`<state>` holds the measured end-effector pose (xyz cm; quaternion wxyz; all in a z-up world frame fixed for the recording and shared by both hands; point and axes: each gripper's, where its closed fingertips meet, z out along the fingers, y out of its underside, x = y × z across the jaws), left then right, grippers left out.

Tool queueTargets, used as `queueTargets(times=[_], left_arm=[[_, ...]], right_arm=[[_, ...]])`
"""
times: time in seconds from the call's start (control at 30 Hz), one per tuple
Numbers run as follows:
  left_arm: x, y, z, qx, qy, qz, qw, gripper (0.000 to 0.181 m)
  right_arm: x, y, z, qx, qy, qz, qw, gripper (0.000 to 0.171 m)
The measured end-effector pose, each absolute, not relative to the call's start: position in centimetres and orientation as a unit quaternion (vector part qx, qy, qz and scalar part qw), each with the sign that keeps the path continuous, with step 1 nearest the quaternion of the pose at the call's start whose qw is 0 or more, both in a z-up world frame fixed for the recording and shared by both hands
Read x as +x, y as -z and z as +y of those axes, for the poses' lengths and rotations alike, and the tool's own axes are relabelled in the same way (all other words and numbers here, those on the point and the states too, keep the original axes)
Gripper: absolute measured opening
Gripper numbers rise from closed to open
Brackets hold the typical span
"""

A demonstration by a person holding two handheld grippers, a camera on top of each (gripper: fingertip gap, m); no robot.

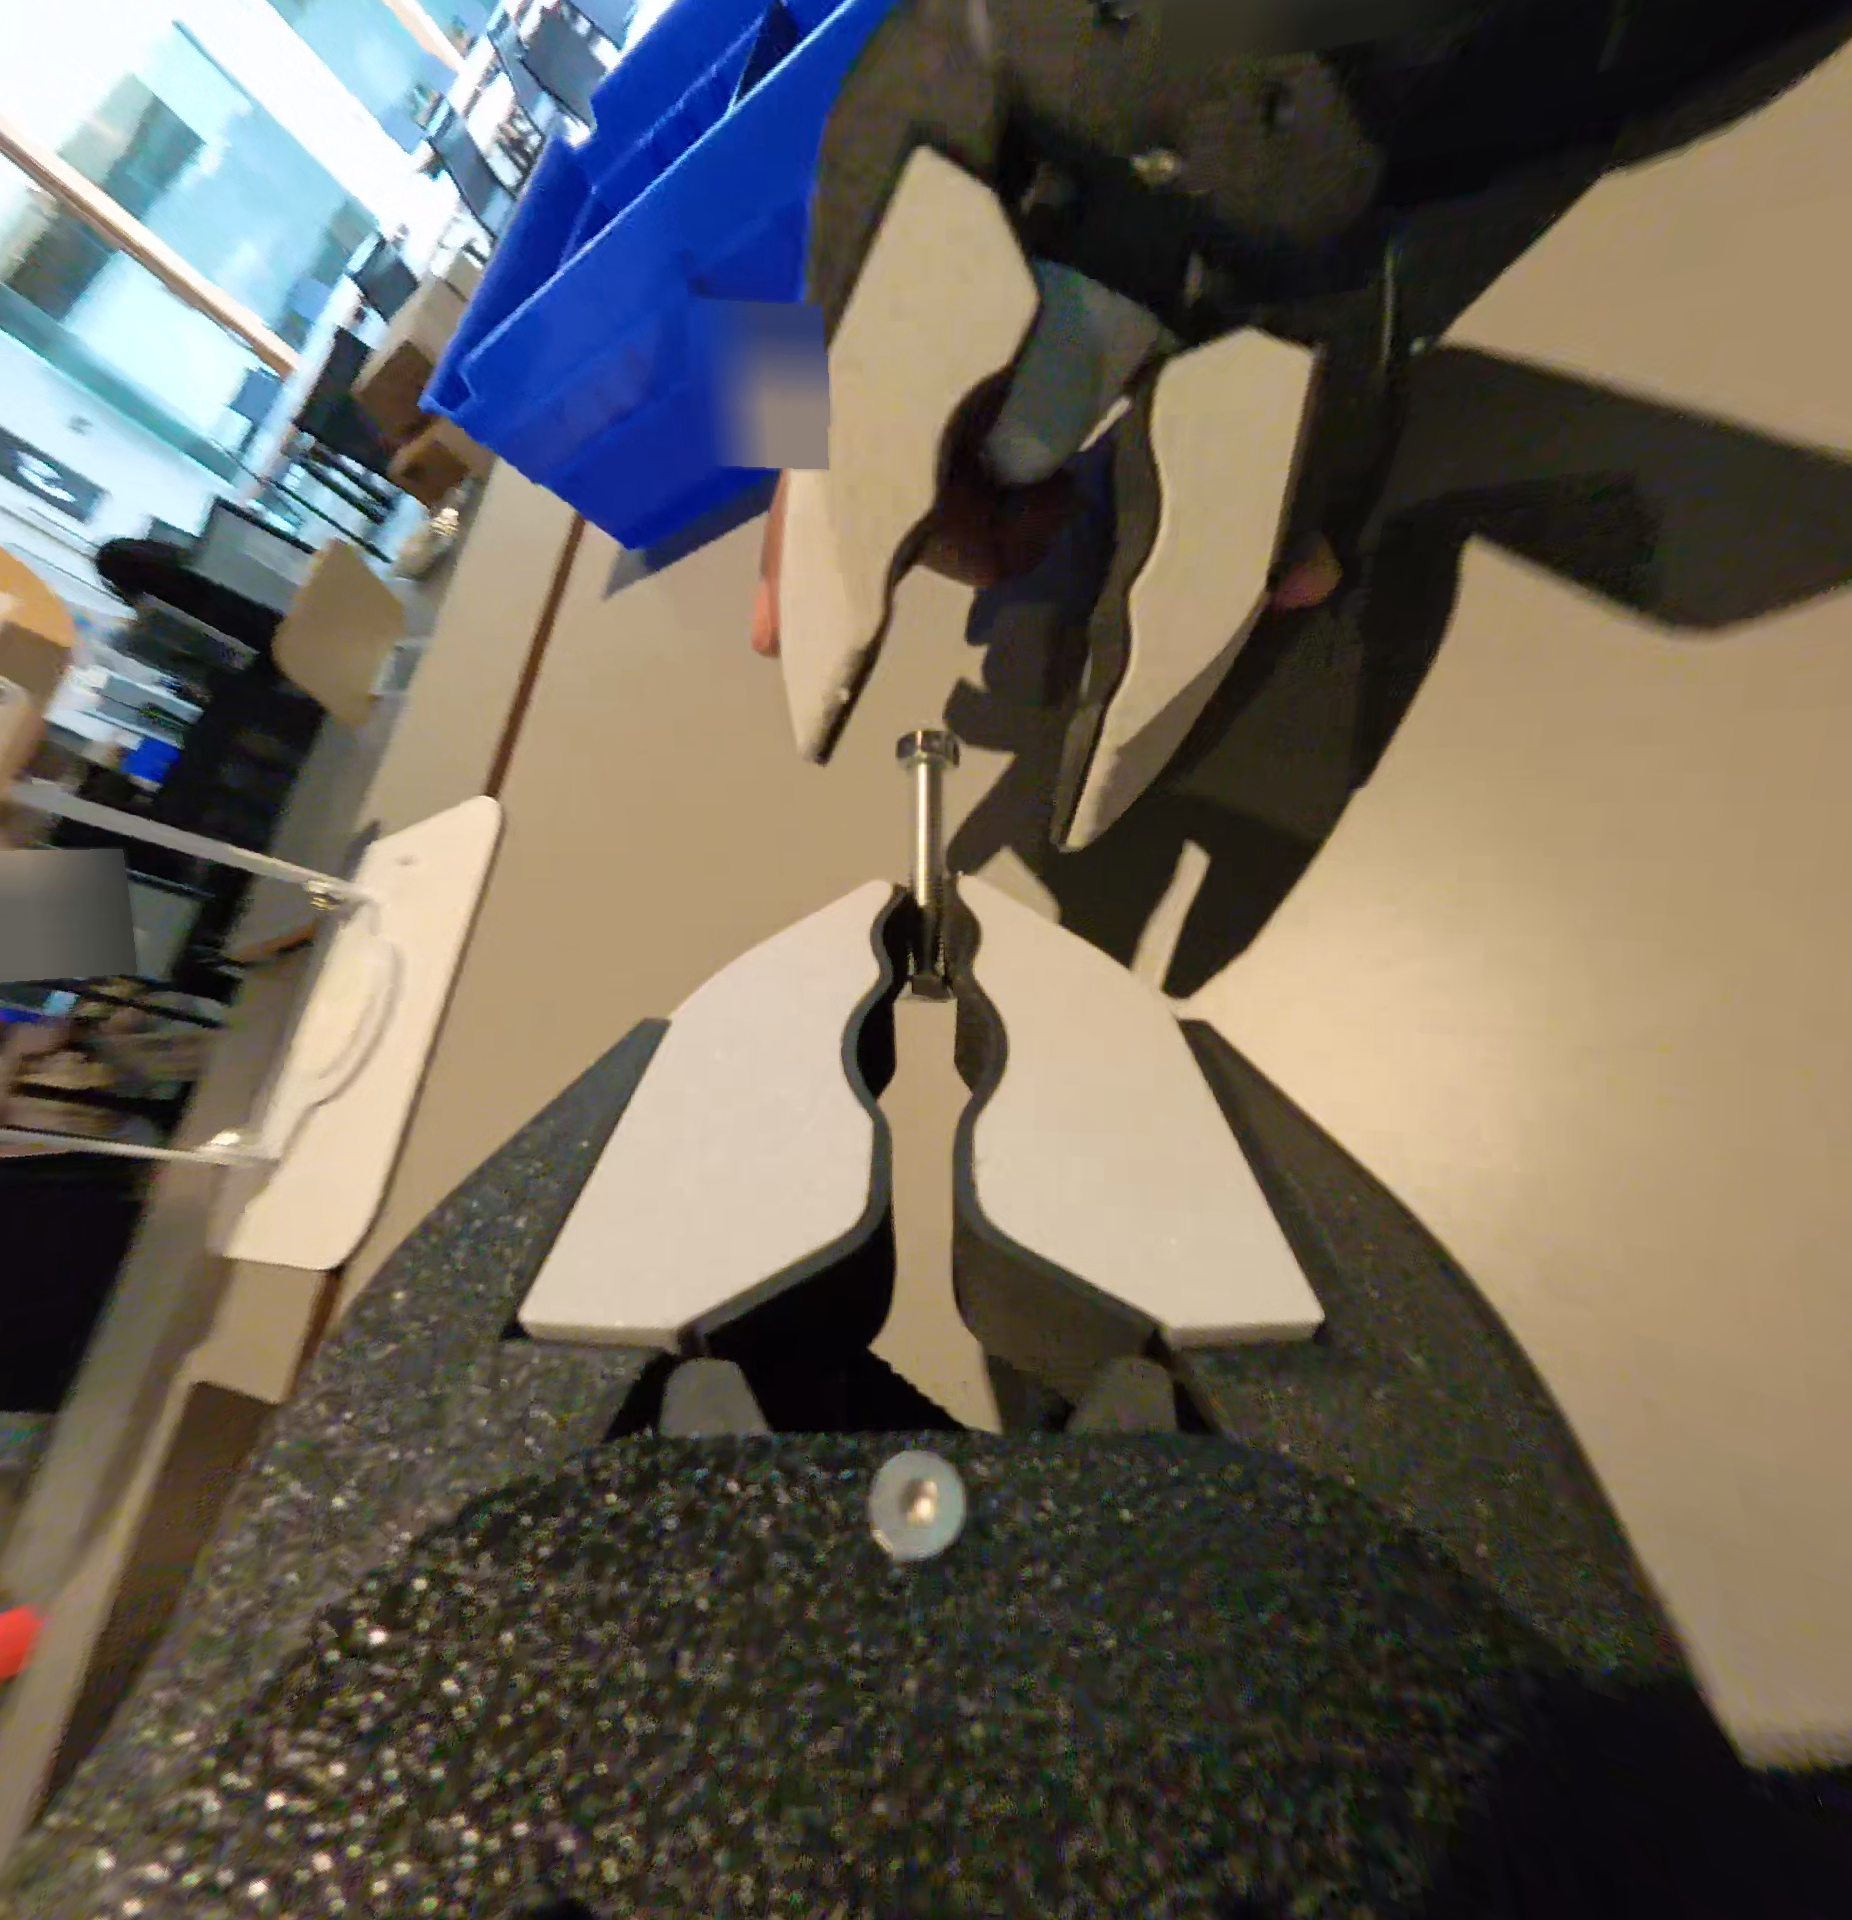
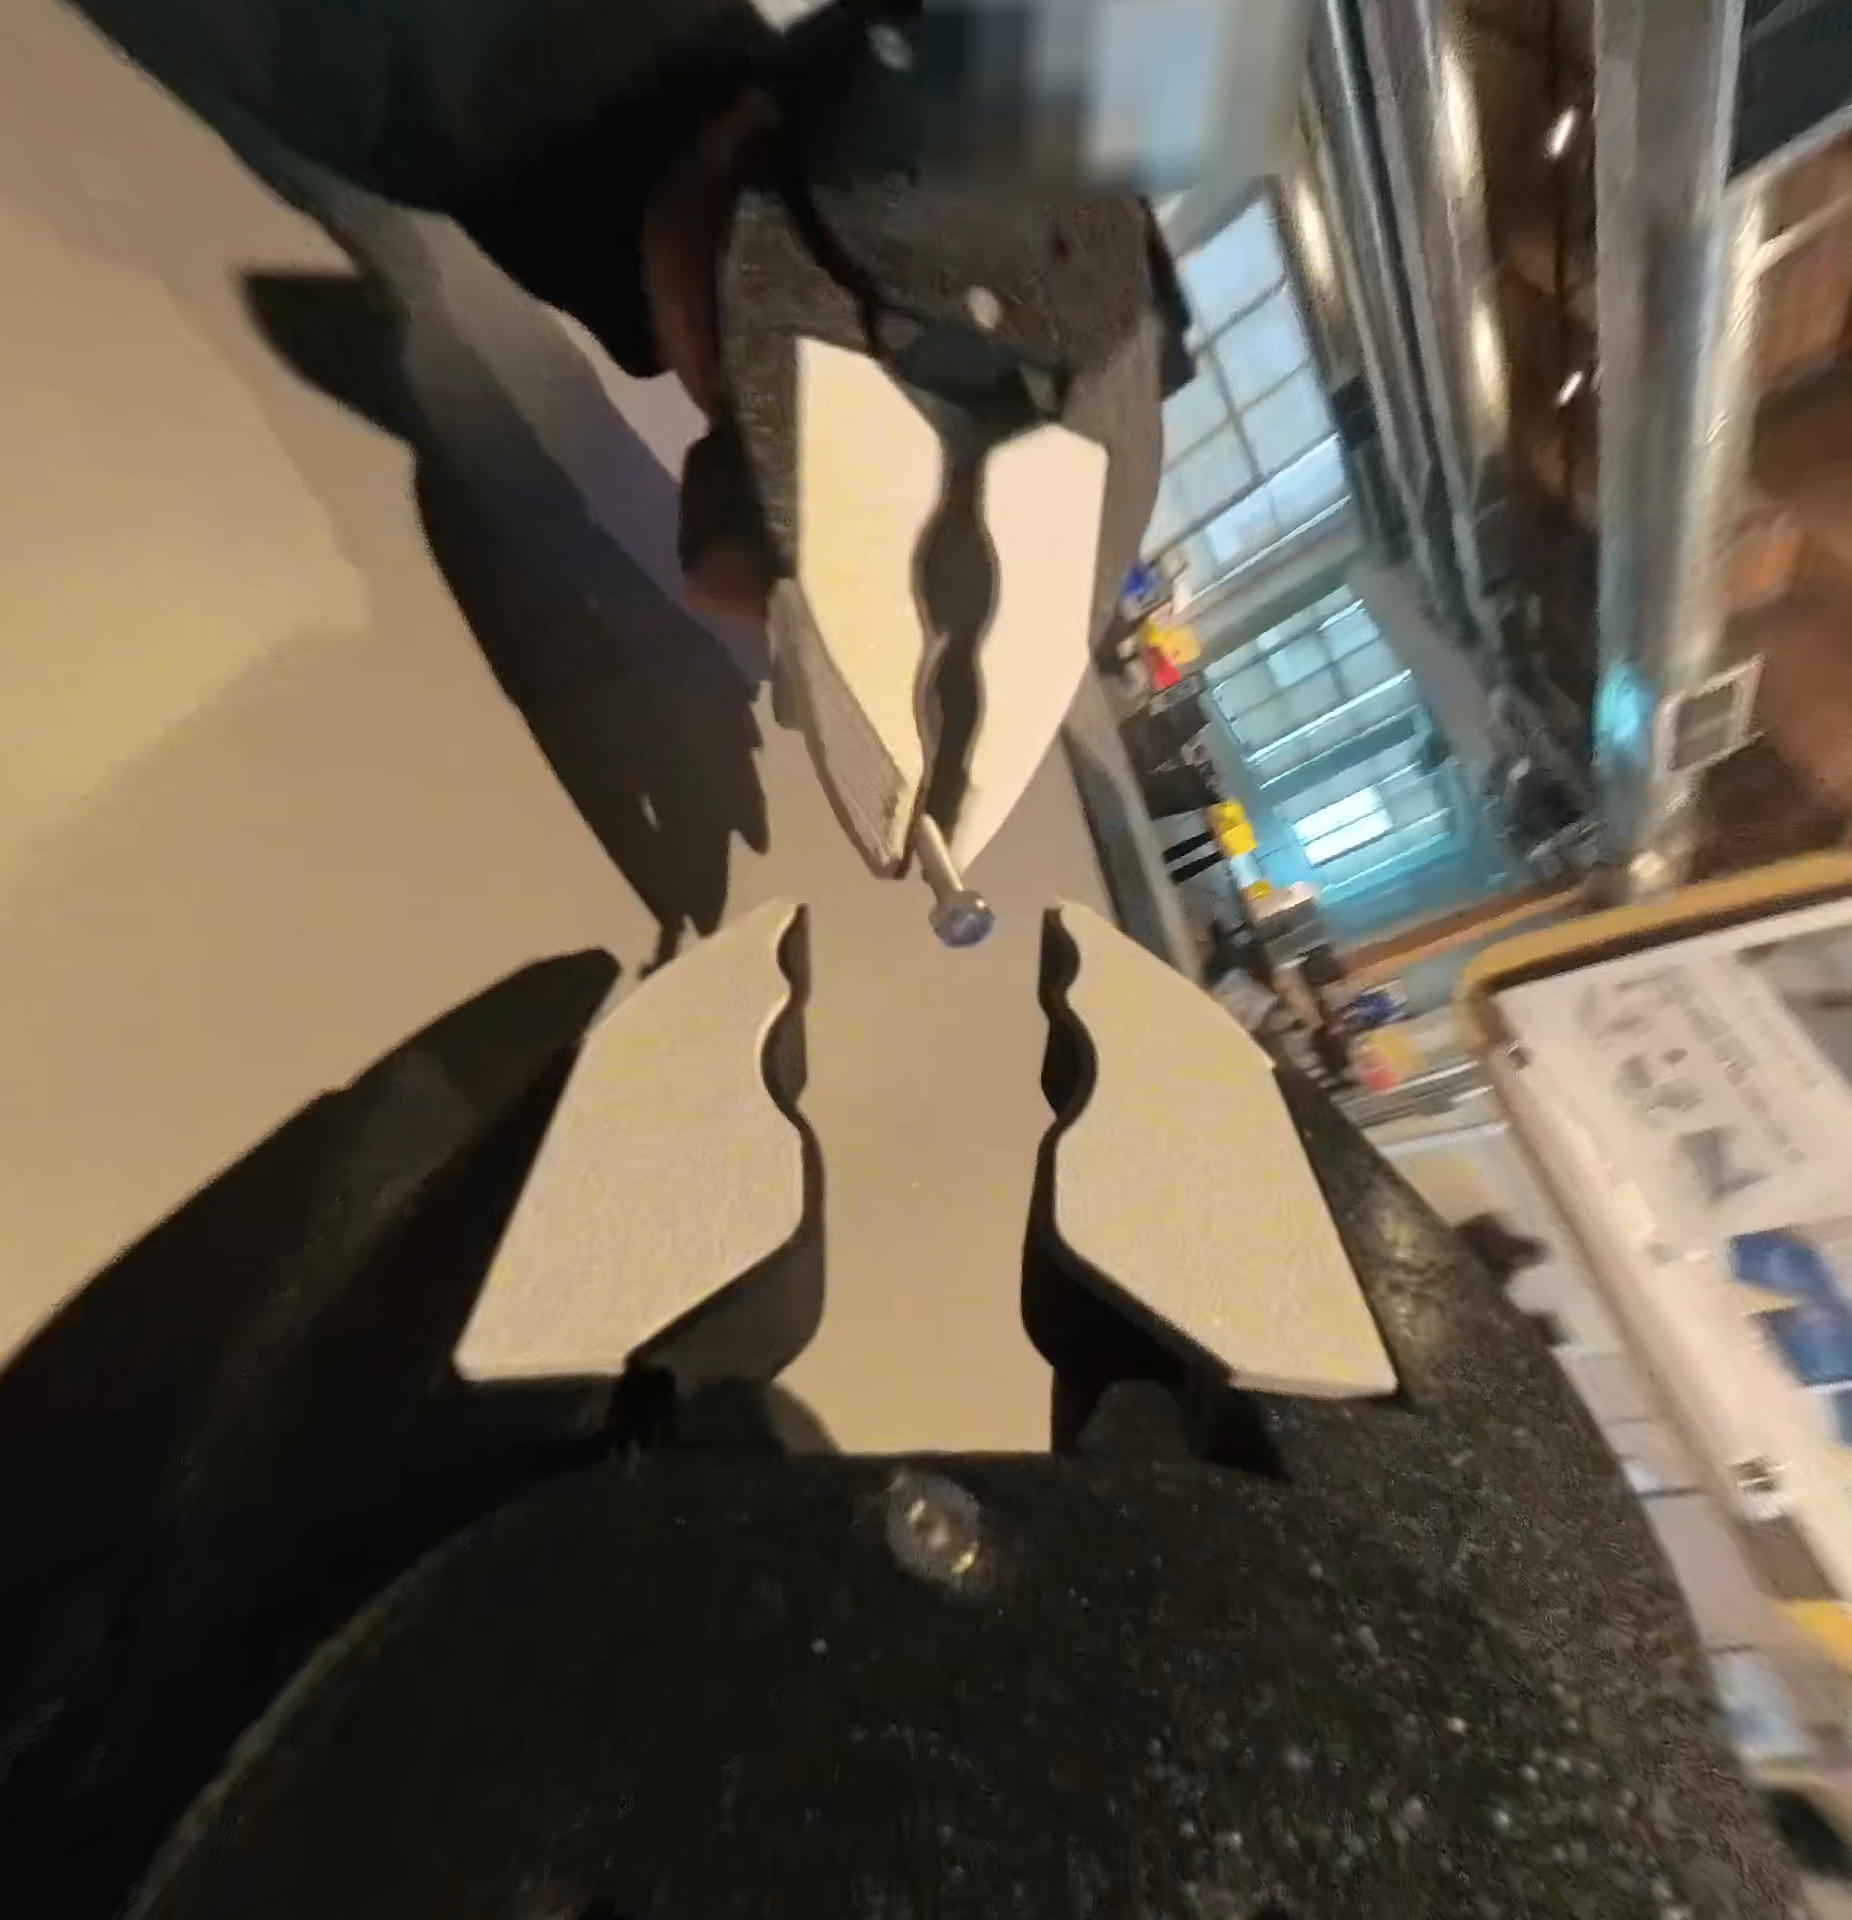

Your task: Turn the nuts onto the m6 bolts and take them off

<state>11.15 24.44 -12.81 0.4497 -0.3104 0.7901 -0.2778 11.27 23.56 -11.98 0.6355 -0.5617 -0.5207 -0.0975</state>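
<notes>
My left gripper point(image 1: 927, 920) is shut on a silver m6 bolt point(image 1: 924, 821). The bolt sticks out forward past the fingertips, hex head point(image 1: 927, 748) at the far end. A small metal piece like a nut point(image 1: 927, 985) sits on the shaft between the fingers. My right gripper point(image 1: 943, 790) faces it with jaws open, one on each side of the bolt head, not touching it. In the right wrist view my right gripper point(image 2: 924, 914) is open and empty. The bolt head point(image 2: 961, 923) lies just ahead between its tips, held by the left gripper point(image 2: 927, 826).
Both grippers hang over a beige table point(image 1: 1524, 1039). Blue bins point(image 1: 631, 343) stand at the back left. A white board with a clear plastic stand point(image 1: 382, 1039) lies at the left edge. A printed sheet in a tray point(image 2: 1680, 1195) lies to the right. My two grippers' fingertips are within a few centimetres of each other.
</notes>
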Motion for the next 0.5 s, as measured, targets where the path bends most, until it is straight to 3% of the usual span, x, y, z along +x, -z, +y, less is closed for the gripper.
queueTargets(times=[0.23, 0.5], left_arm=[[11.7, 12.9, 24.8, -0.248, 0.179, 0.801, 0.515, 0.006], [11.9, 12.6, 25.2, -0.233, 0.158, 0.793, 0.540, 0.006]], right_arm=[[12.3, 10.5, 24.1, -0.636, -0.031, -0.418, 0.648, 0.044], [12.3, 11.1, 24.3, -0.650, -0.039, -0.417, 0.634, 0.042]])
